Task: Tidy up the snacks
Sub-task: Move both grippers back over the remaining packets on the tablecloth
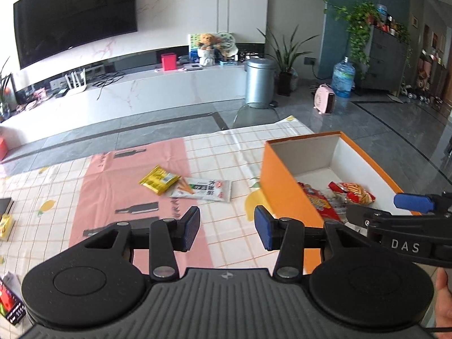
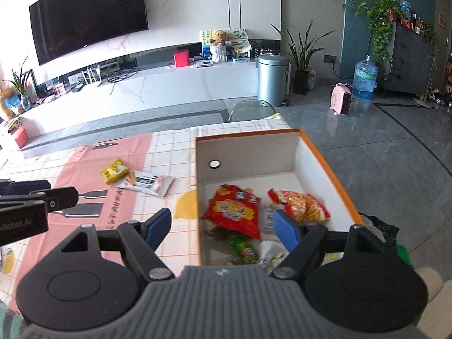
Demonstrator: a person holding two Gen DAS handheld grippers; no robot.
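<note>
An orange box [image 1: 285, 195] with white inside [image 2: 254, 155] stands on the table's right side. It holds several snack bags, among them a red bag [image 2: 234, 210] and a red-orange bag [image 2: 302, 204]. A yellow packet [image 1: 158, 180] and a white packet [image 1: 204, 190] lie on the cloth left of the box; both also show in the right wrist view, the yellow packet [image 2: 115, 171] and the white packet [image 2: 148, 183]. My left gripper [image 1: 227, 227] is open and empty above the cloth, near the box's left wall. My right gripper [image 2: 223, 227] is open and empty over the box's near end.
The table carries a pink and checked cloth [image 1: 113, 186]. A yellow item [image 1: 5, 226] and a dark box [image 1: 11, 305] lie at the left edge. Beyond the table are grey floor, a metal bin [image 1: 260, 82], a TV bench [image 1: 141, 90] and plants.
</note>
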